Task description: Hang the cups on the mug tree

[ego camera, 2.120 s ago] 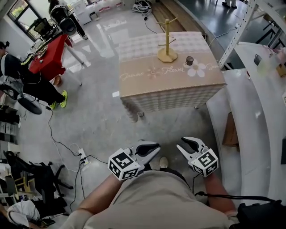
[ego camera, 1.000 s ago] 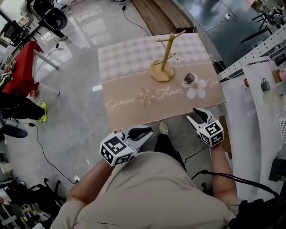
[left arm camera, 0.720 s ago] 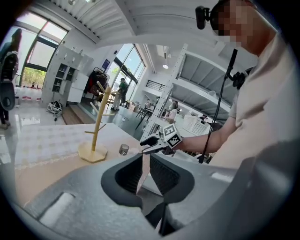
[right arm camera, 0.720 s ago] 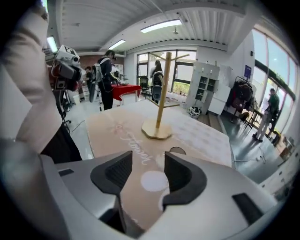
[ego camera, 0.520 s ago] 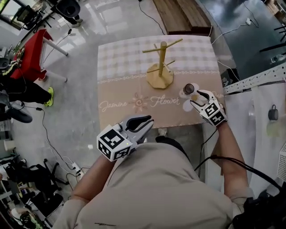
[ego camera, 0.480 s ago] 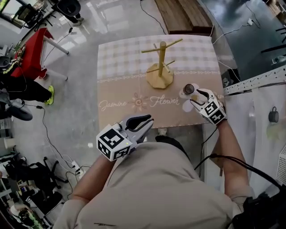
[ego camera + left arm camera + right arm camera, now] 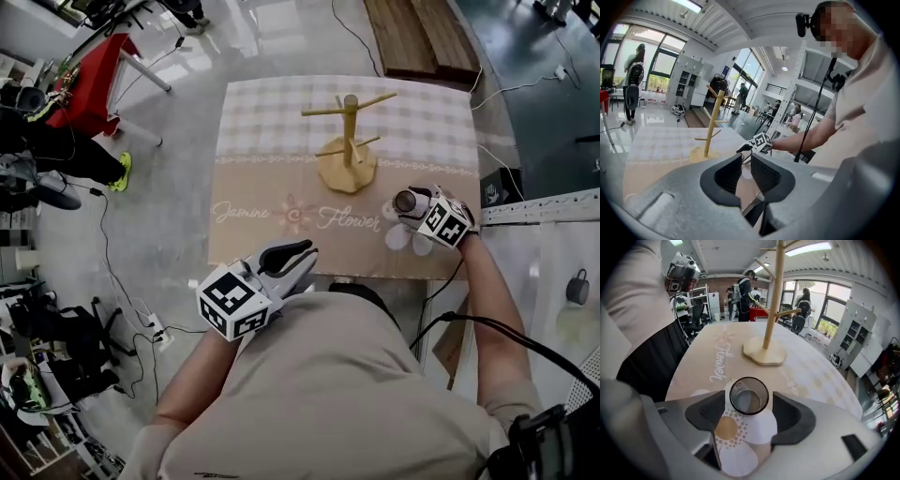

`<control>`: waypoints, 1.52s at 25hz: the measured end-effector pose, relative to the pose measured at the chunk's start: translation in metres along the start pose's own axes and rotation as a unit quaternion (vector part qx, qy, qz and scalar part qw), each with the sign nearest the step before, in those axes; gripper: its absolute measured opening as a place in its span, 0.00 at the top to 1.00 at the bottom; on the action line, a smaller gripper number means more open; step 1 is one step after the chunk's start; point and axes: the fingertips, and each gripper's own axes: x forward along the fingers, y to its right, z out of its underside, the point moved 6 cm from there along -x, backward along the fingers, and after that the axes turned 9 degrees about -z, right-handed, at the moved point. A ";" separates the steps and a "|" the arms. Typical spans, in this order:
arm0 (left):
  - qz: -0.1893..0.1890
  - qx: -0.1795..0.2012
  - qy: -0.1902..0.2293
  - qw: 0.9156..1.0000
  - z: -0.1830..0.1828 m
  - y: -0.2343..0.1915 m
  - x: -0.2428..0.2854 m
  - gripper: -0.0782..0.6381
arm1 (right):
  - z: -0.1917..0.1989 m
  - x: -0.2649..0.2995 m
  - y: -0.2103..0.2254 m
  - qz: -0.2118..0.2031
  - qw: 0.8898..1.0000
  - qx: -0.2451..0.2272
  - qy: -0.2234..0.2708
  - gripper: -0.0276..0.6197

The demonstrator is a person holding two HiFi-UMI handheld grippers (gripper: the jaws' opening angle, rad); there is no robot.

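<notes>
The right gripper [image 7: 750,405] points steeply down at the table [image 7: 272,122]. Its jaws stand wide and have just been opening. Between them a small dark cup [image 7: 749,394] stands upright on a flower [image 7: 736,437] printed on the cloth, a thin gap at each side, neither pad pressing on it. Past the cup, ahead of this gripper and a little to its right, stands the mug tree [image 7: 765,351]. The left gripper [image 7: 746,164] hangs at the table's near edge, jaws a little apart with nothing between them. Ahead of it is the right gripper, and farther off to its left, the tree.
</notes>
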 end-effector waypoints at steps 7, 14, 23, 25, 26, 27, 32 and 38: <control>-0.015 -0.003 0.002 1.000 -0.005 0.000 0.001 0.83 | 0.003 0.009 0.004 -0.028 1.000 -0.005 0.001 0.53; -0.014 -0.002 0.001 1.000 -0.004 -0.003 -0.002 0.83 | 0.001 0.010 -0.003 -0.039 0.999 0.032 0.020 0.54; 0.011 0.004 -0.004 1.000 0.001 -0.008 -0.008 0.83 | -0.022 -0.011 -0.014 -0.011 0.974 0.182 0.138 0.54; 0.018 0.008 -0.003 1.000 0.001 -0.009 -0.011 0.83 | -0.031 -0.018 -0.020 -0.008 0.966 0.203 0.160 0.54; 0.022 0.009 -0.002 1.000 0.000 -0.010 -0.013 0.83 | -0.036 -0.023 -0.022 -0.007 0.961 0.214 0.173 0.54; 0.024 0.010 -0.001 1.000 0.000 -0.011 -0.016 0.83 | -0.042 -0.027 -0.025 -0.008 0.956 0.226 0.188 0.54; 0.036 0.014 0.003 0.999 0.002 -0.017 -0.030 0.83 | -0.071 -0.049 -0.034 -0.020 0.923 0.284 0.261 0.54; 0.043 0.014 0.008 0.999 0.010 -0.029 -0.051 0.83 | -0.106 -0.068 -0.042 -0.041 0.884 0.327 0.331 0.54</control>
